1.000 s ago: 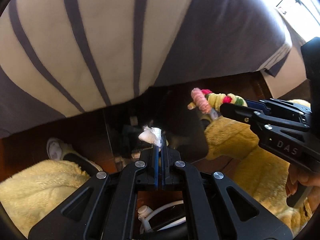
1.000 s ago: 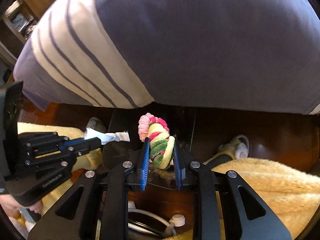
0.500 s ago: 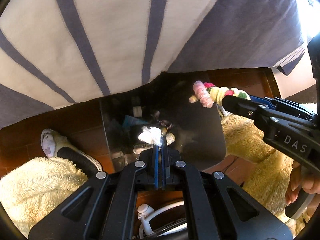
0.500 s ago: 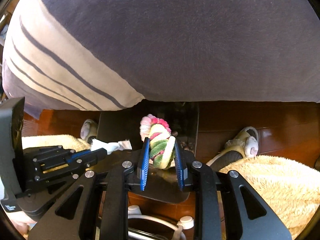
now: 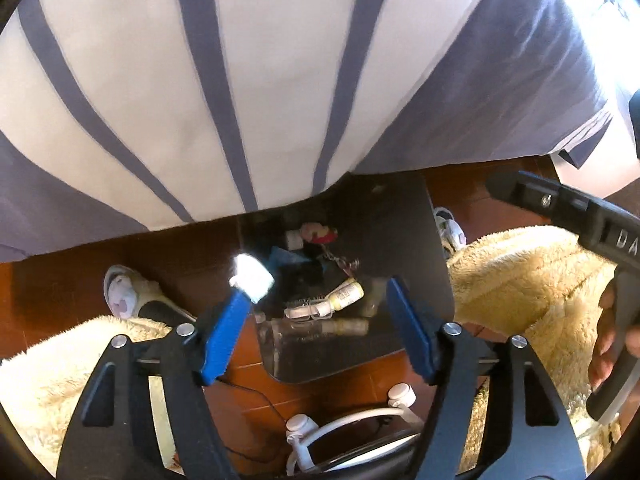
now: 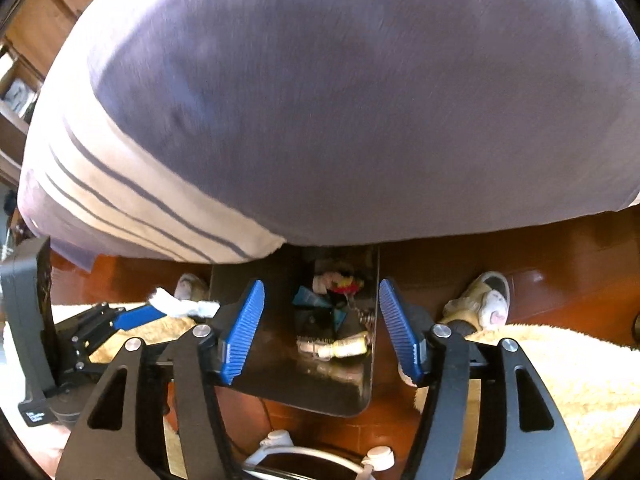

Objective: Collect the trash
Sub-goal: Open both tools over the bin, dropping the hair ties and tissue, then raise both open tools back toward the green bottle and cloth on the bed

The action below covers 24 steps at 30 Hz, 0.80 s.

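Note:
A dark trash bin [image 5: 404,240] stands on the floor under the bed edge, also in the right wrist view [image 6: 256,372]. Inside lie small bottles [image 5: 344,294], and the pink, yellow and red fuzzy toy [image 5: 316,233] [image 6: 340,280]. My left gripper [image 5: 316,300] is open above the bin; a white crumpled tissue [image 5: 250,276] clings to the tip of its left finger, also seen from the right wrist [image 6: 180,305]. My right gripper [image 6: 320,300] is open and empty over the bin.
A striped grey and white bedcover [image 5: 240,80] hangs over the bin's far side. Red-brown floor tiles [image 6: 560,280], two slippered feet [image 5: 128,292] [image 6: 484,300] and fluffy yellow trouser legs [image 5: 520,280] flank the bin. A white cable [image 5: 360,416] lies below.
Both grippers have opened. The fuzzy toy dropped from the right gripper into the bin. The tissue is freed from the left grip but still sticks to the left finger.

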Tool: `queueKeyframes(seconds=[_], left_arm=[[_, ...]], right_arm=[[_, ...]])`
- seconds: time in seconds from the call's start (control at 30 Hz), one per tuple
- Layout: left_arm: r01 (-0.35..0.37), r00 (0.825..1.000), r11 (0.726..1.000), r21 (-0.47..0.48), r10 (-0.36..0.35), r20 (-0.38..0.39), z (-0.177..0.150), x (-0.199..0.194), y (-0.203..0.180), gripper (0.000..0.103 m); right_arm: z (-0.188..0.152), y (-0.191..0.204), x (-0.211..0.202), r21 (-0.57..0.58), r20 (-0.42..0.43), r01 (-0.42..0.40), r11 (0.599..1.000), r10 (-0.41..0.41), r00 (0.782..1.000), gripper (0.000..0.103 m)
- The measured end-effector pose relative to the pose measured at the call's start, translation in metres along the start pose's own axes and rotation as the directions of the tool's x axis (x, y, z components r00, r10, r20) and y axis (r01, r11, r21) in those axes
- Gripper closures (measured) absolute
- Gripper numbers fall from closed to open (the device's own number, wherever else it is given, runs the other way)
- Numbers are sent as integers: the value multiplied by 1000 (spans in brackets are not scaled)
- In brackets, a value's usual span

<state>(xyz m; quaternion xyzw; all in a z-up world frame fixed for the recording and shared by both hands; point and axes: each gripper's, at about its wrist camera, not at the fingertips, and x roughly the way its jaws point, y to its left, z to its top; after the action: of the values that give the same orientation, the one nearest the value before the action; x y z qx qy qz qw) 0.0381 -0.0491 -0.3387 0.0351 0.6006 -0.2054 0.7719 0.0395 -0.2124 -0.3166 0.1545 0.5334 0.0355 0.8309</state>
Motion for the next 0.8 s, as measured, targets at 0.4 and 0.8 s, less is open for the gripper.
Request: queueKeyframes(seconds=[0.4, 0.8], left_arm=[[35, 999, 999, 41, -36, 41, 4, -21, -8, 30], [-53, 971, 998, 37, 43, 235, 33, -117, -2, 25]], right_arm=[[8, -5, -20, 19, 49, -3, 1000, 2, 999, 39], [53, 20, -108, -89, 256, 32, 996, -8, 967, 31]])
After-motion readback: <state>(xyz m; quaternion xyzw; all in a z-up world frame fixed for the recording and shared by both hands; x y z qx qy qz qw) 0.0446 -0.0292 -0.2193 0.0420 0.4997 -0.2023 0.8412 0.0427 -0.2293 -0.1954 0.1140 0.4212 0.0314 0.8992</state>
